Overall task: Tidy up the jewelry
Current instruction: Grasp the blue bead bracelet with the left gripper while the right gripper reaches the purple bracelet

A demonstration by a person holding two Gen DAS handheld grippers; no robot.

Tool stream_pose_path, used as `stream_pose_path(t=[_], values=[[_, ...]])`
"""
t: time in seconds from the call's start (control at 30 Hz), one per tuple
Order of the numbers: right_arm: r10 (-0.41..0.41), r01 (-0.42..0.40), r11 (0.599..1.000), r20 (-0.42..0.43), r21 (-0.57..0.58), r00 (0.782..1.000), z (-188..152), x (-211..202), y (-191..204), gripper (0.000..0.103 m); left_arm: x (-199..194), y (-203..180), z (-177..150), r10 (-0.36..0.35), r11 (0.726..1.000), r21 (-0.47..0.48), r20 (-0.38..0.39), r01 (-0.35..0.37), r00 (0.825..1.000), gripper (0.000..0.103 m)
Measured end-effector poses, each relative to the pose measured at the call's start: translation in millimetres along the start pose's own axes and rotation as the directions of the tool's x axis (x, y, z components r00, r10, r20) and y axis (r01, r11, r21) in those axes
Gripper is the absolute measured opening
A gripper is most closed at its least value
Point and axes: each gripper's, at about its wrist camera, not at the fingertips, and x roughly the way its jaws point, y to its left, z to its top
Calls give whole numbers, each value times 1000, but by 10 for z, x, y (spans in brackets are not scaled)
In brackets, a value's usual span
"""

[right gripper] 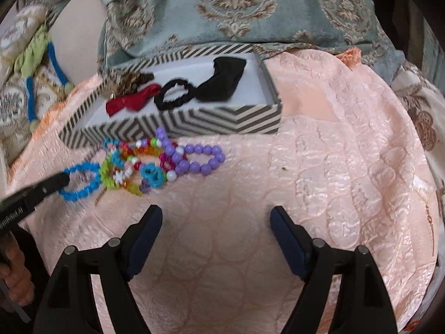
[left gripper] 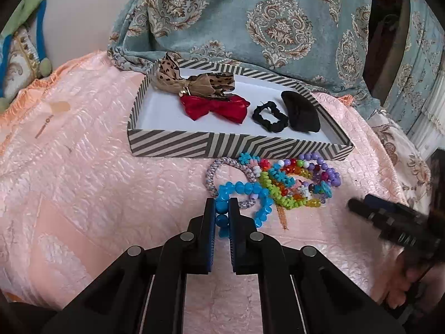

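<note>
My left gripper (left gripper: pixel 222 208) is shut on a blue bead bracelet (left gripper: pixel 242 192) at the near edge of a heap of colourful bead bracelets (left gripper: pixel 294 183) on the pink bedspread. The heap lies just in front of a striped tray (left gripper: pixel 222 146) that holds a red bow (left gripper: pixel 214 107), a leopard bow (left gripper: pixel 194 82), a black scrunchie (left gripper: pixel 269 118) and a black hair piece (left gripper: pixel 301 114). In the right wrist view the blue bracelet (right gripper: pixel 80 179), the purple bead bracelet (right gripper: pixel 197 157) and the tray (right gripper: pixel 222 121) show. My right gripper (right gripper: pixel 215 217) is open and empty over bare bedspread, right of the heap.
A pink quilted bedspread (right gripper: pixel 333 167) covers the bed. Teal patterned fabric (left gripper: pixel 264 22) hangs behind the tray. A pillow with blue cord (left gripper: pixel 25 55) lies at far left. The right gripper's body (left gripper: pixel 389 220) shows at the right in the left wrist view.
</note>
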Motion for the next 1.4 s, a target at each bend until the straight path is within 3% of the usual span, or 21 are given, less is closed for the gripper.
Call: stream_pose_path(t=[0.17,0.23,0.43,0.53,0.63,0.8,1.2,1.4], values=[[108,-110,993,54,31,993,127,-64,-113,53,79,-12,-22,44,999,18,-28,-44,999,0],[143,-143,990,72,-15,987,186,-74,-42,40,111,0,-37,58,998,18,-43,-58,997,0],[223,-205,962,86,-178,971,406,38,290,22,157,10,-53,76,997,20,-56,-75,996,0],[238,-216,951,78,-219,968,458,137,398,19,162,4,-53,79,997,26,-55,-78,995,0],[200,-179,953,66,-246,978,518,279,464,18,166,3,-53,81,996,29,-54,-79,995,0],[237,-231,956,16,-180,971,531,394,356,10,171,1,-57,83,996,30,-54,-82,995,0],[246,-240,969,189,-52,951,375,-314,-54,9,169,-8,-59,90,995,36,-52,-88,995,0],[276,-285,958,175,28,945,231,-353,-159,9,135,-3,-64,96,995,34,-44,-95,994,0]])
